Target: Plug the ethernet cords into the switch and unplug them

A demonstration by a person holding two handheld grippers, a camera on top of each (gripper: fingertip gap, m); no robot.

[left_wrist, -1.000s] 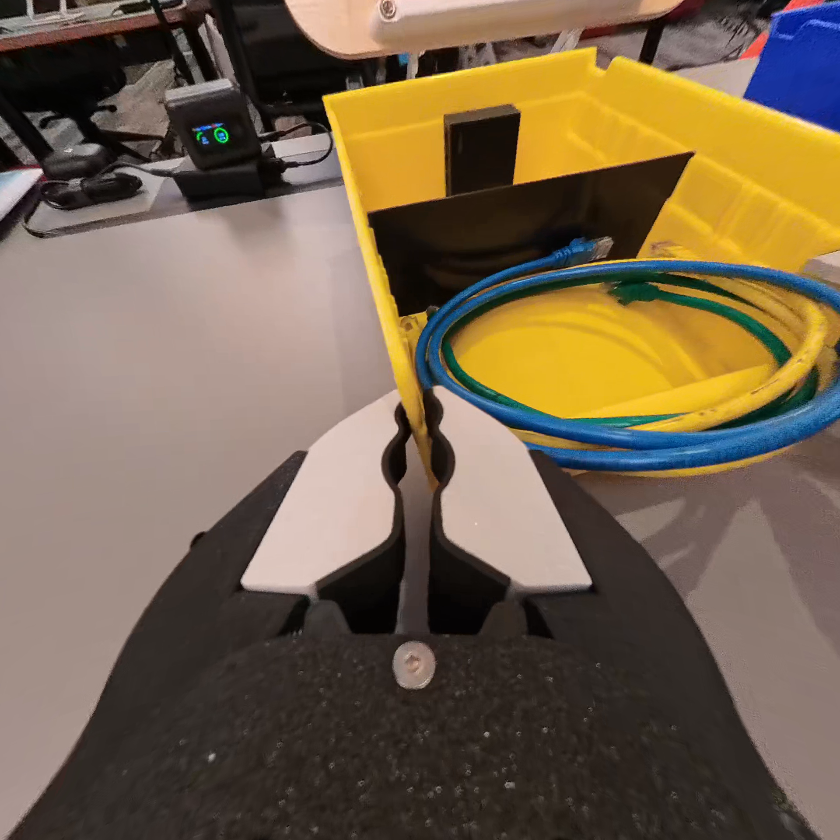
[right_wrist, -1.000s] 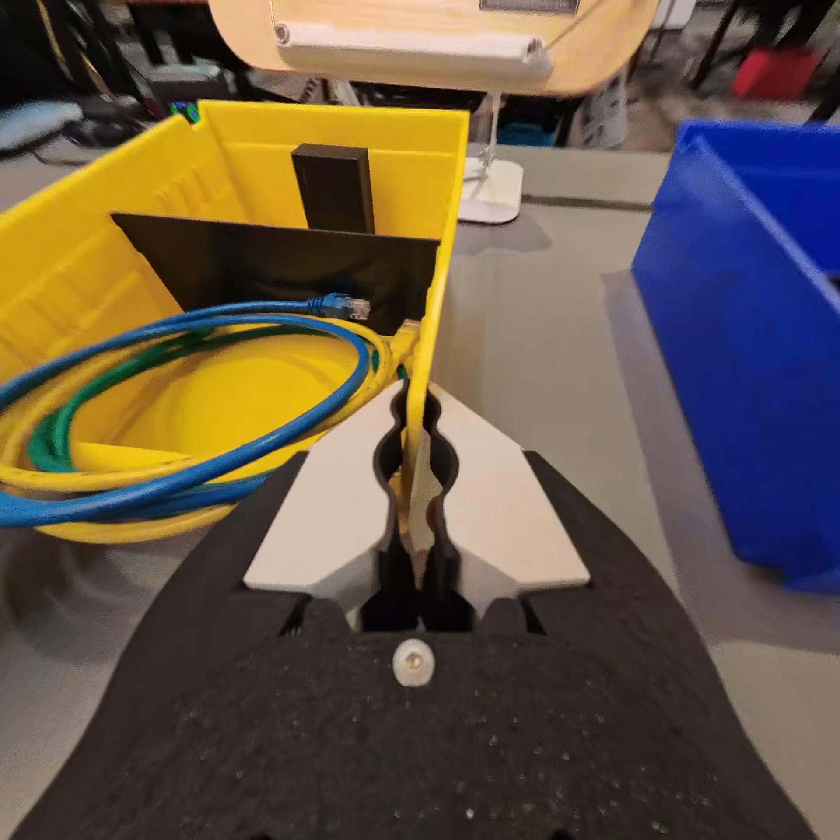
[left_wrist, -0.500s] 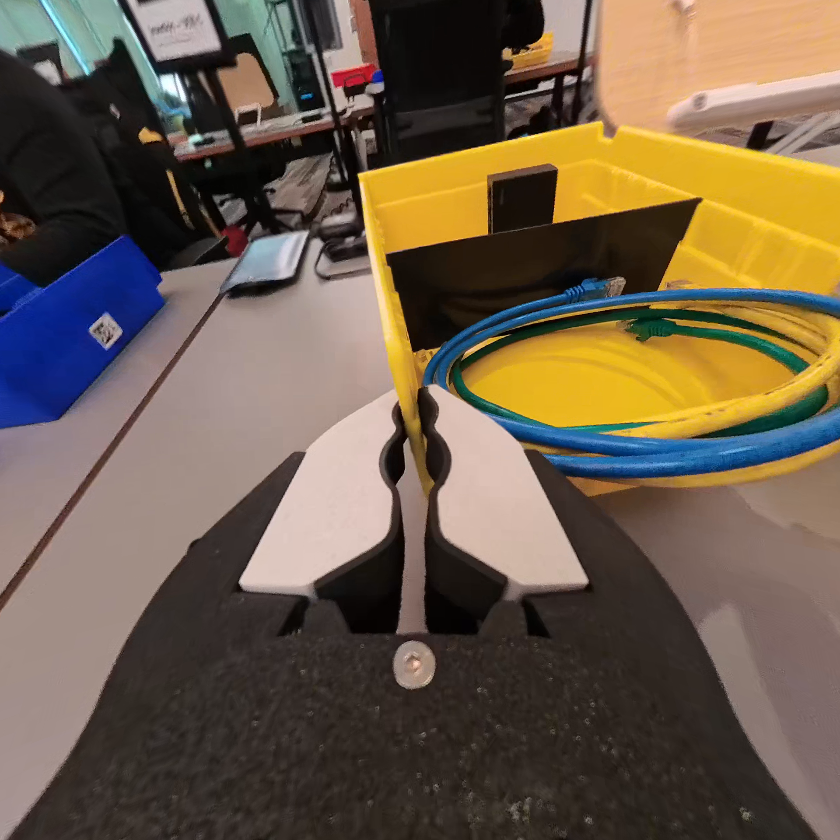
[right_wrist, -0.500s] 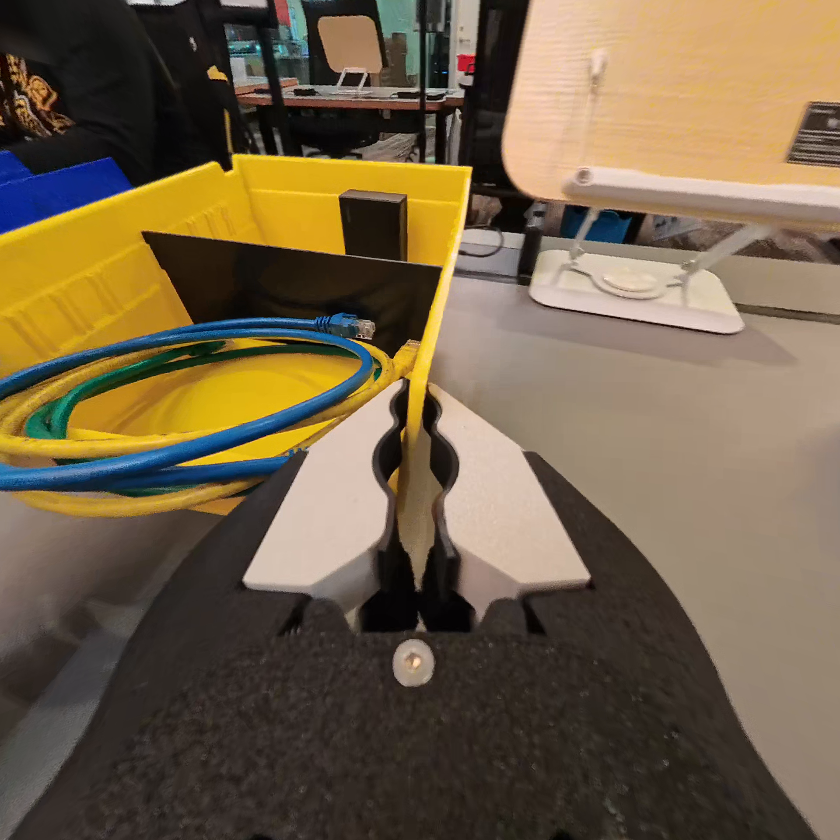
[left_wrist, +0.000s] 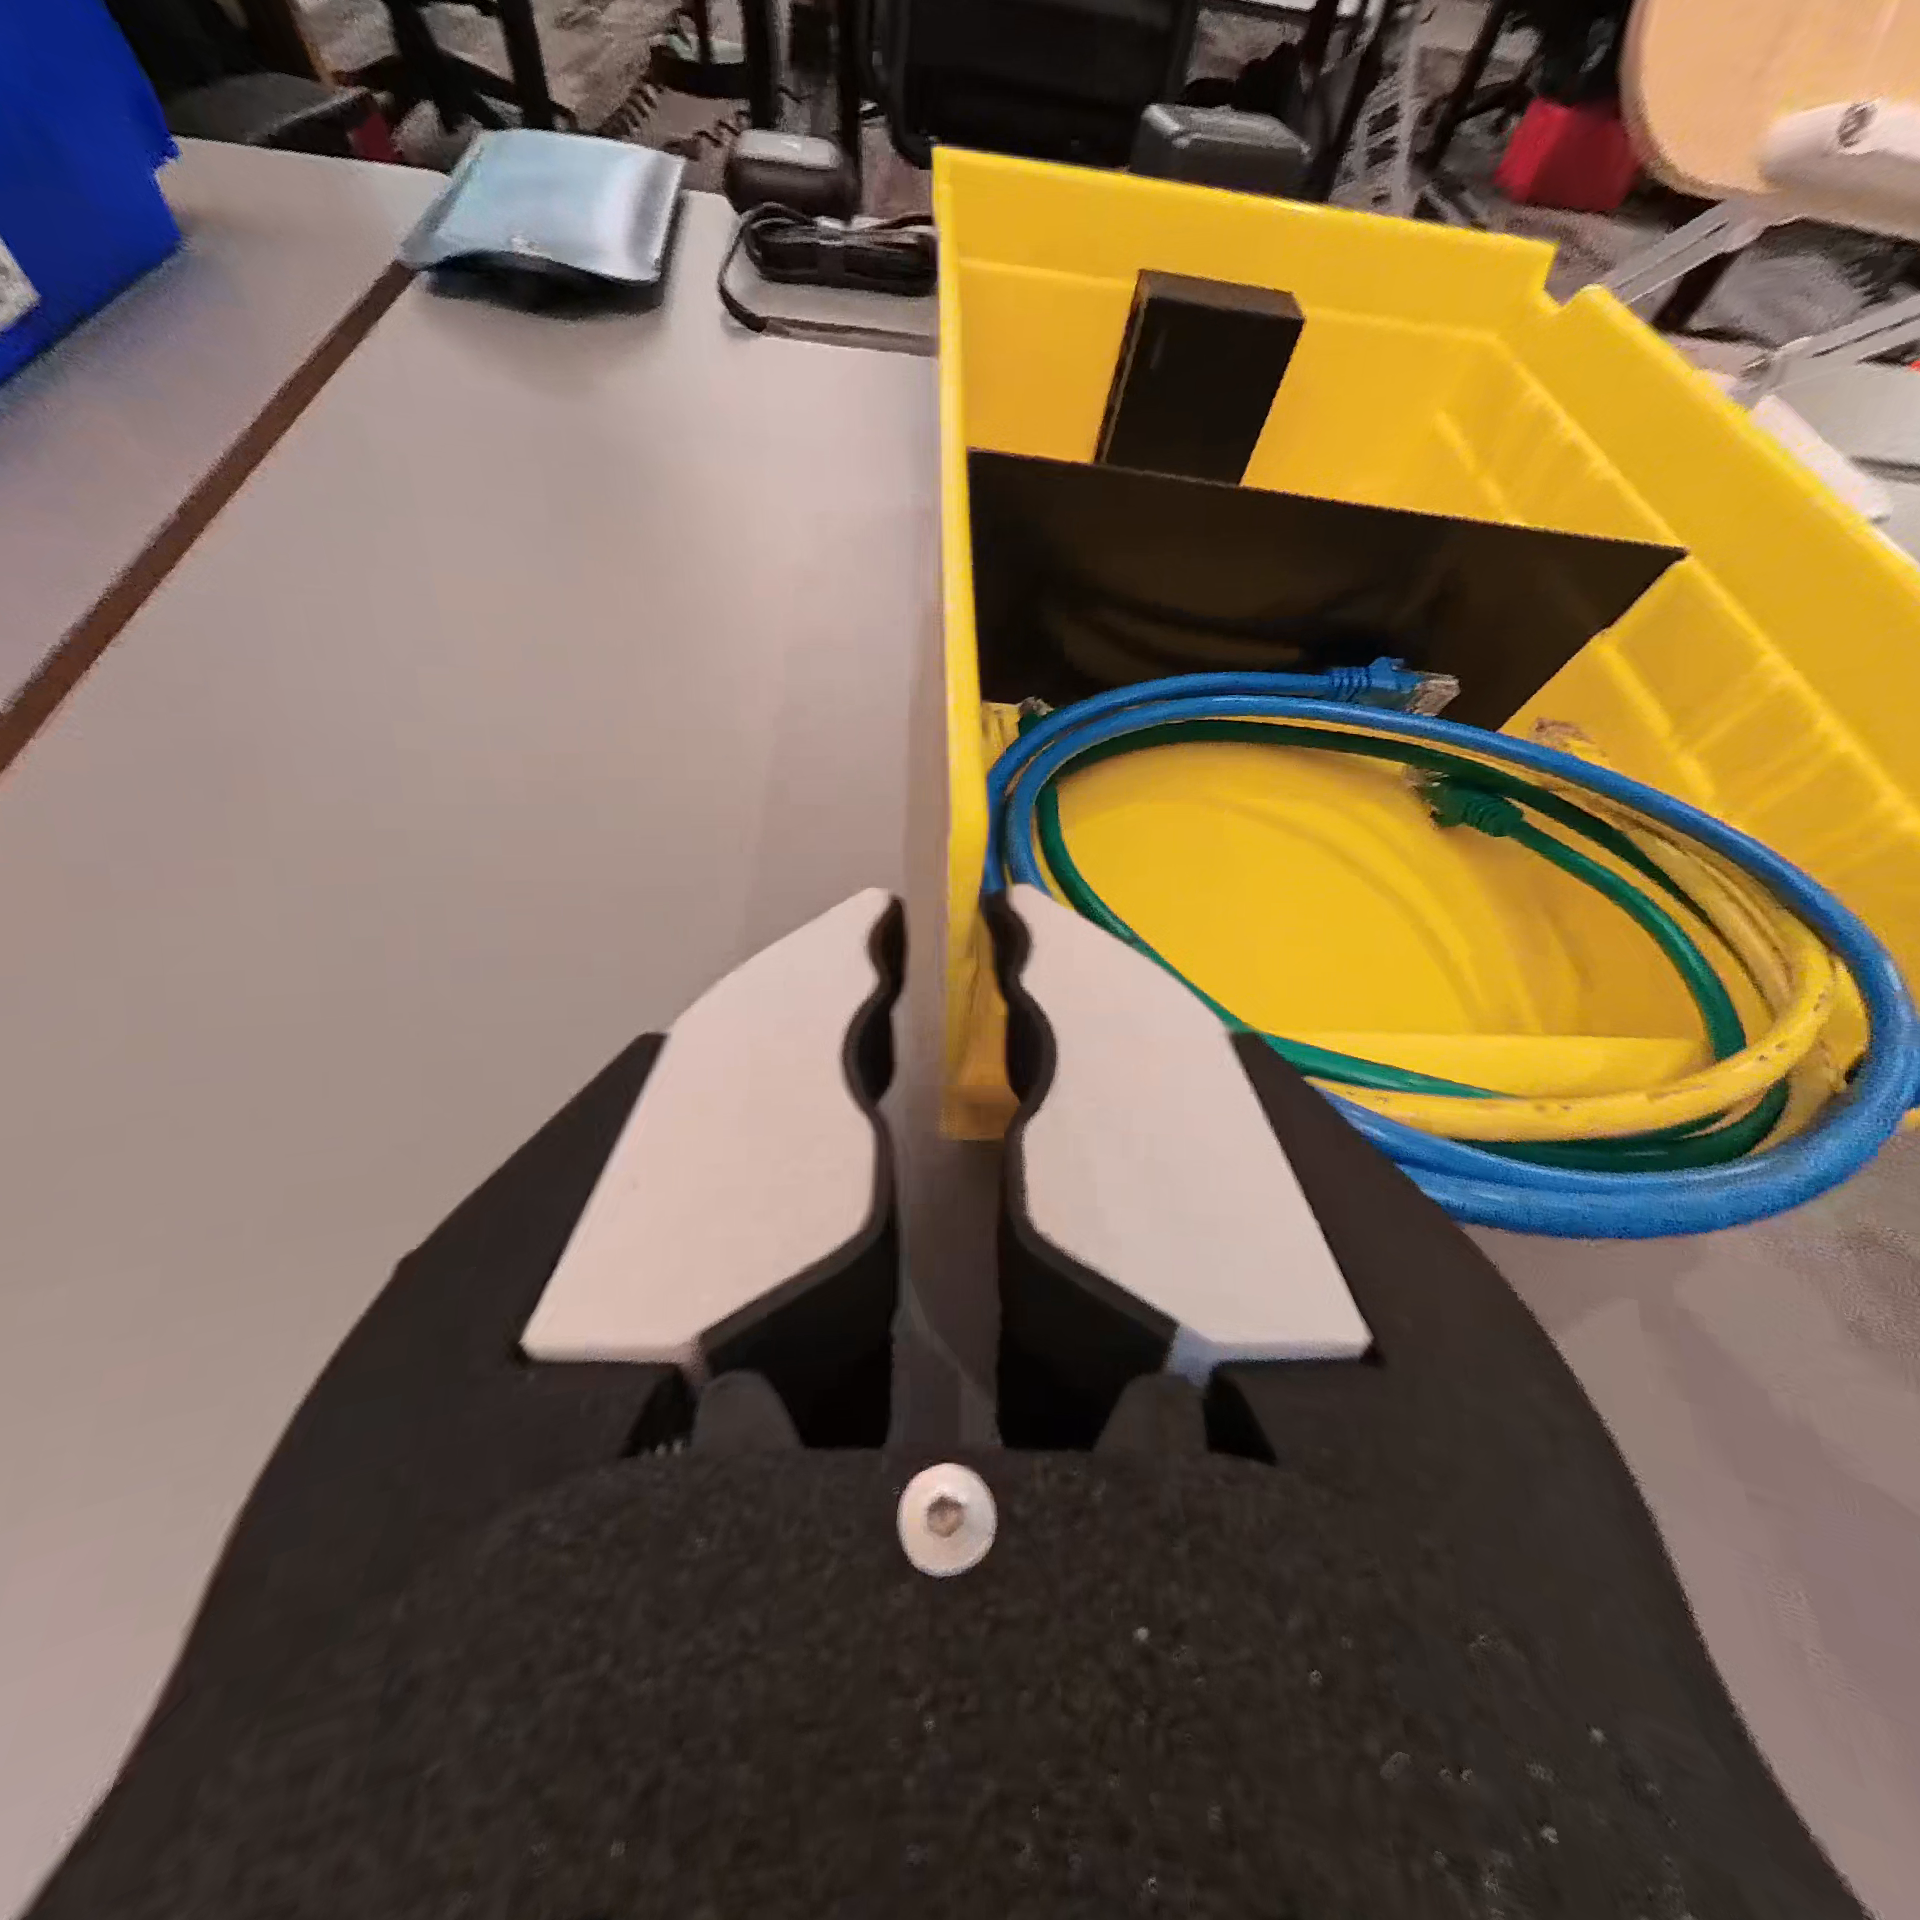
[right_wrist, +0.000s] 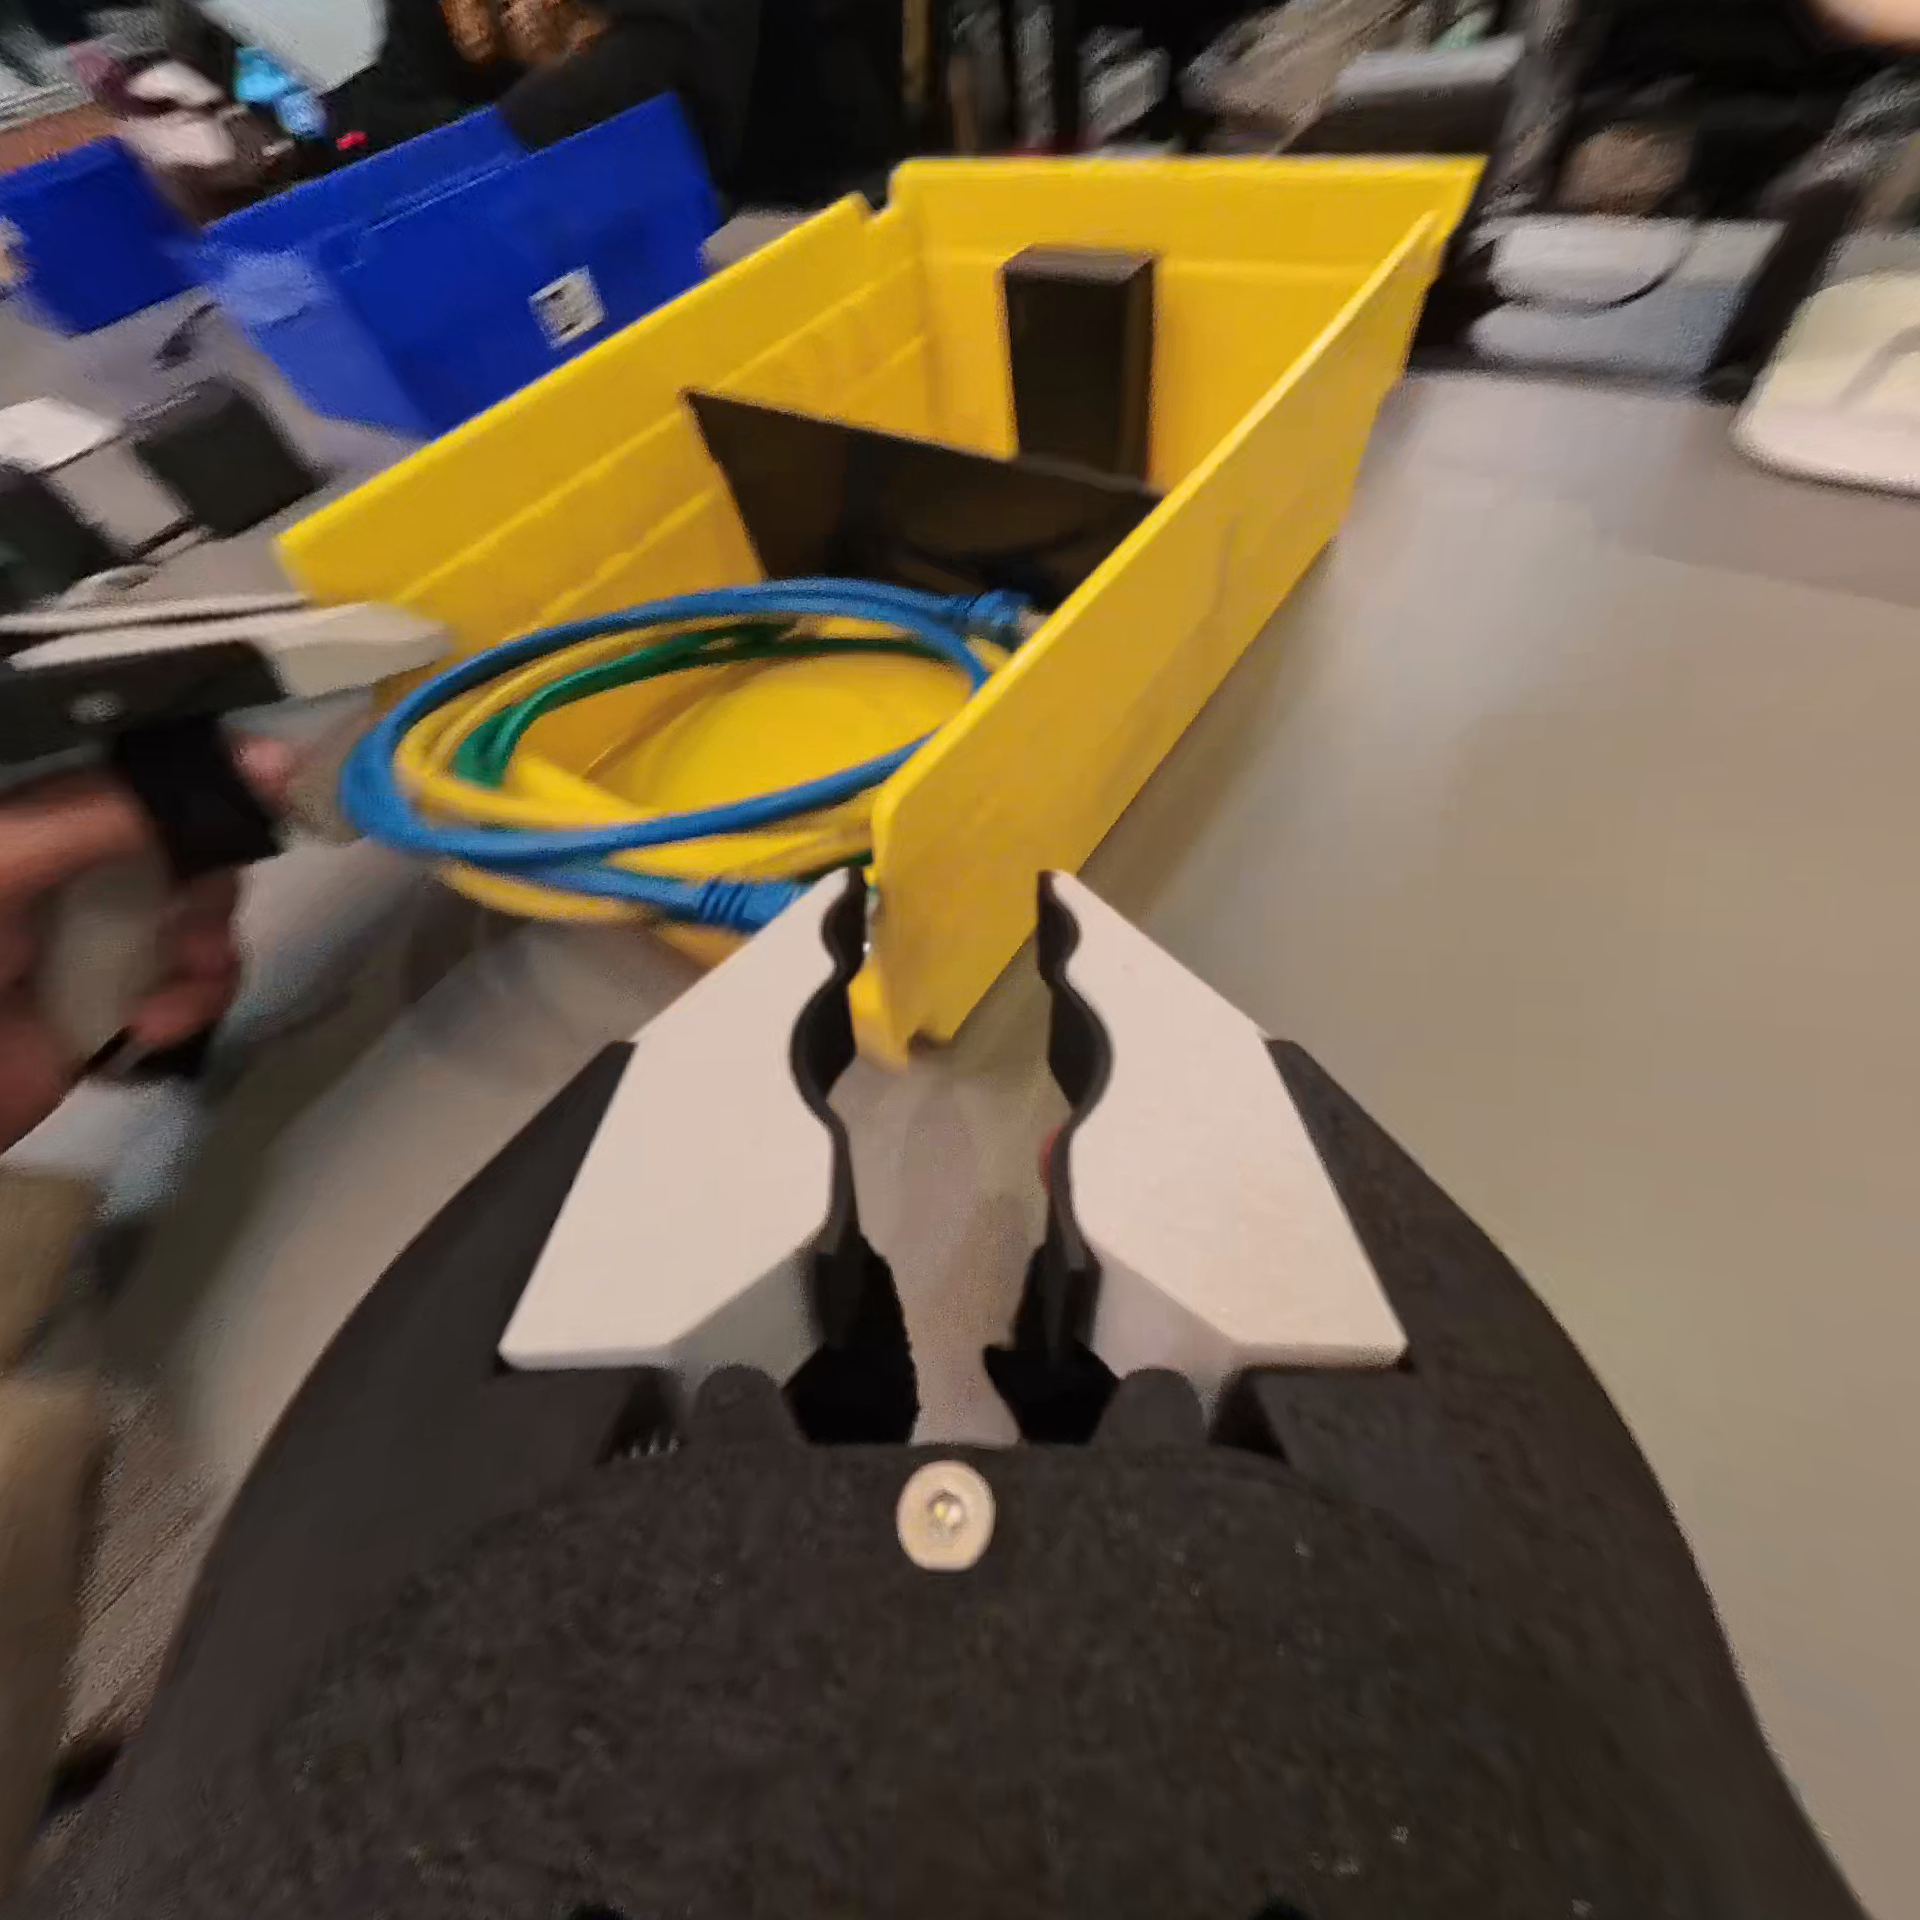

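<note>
A yellow bin [left_wrist: 1299,260] sits on the grey table. Behind its black divider [left_wrist: 1247,582] stands a black switch [left_wrist: 1195,384], upright against the back wall. In front lie coiled blue [left_wrist: 1558,1205], green [left_wrist: 1475,816] and yellow [left_wrist: 1558,1081] ethernet cords, hanging over the low front lip. My left gripper [left_wrist: 940,904] is open, its jaws straddling the bin's left wall with a gap showing. My right gripper [right_wrist: 948,883] is open wider around the bin's [right_wrist: 1143,748] right front corner. The switch [right_wrist: 1081,364] and blue cord [right_wrist: 582,852] show there too.
The left gripper [right_wrist: 312,644] and the hand [right_wrist: 104,883] holding it show in the right wrist view. Blue bins stand at the left [left_wrist: 62,208] [right_wrist: 468,260]. A pouch [left_wrist: 551,218], a black device with cables [left_wrist: 821,208] and a white stand base [right_wrist: 1849,416] lie beyond. The gap from one gripper's tips to the other's is roughly 20 cm. Left tips and right tips are each some 25 cm from the black switch [left_wrist: 1195,384]. Look for it in the right wrist view [right_wrist: 1047,338] too.
Both grippers were shut on the bin's side walls and the background swung past. Now both have opened and the right one has drawn back to the corner.
</note>
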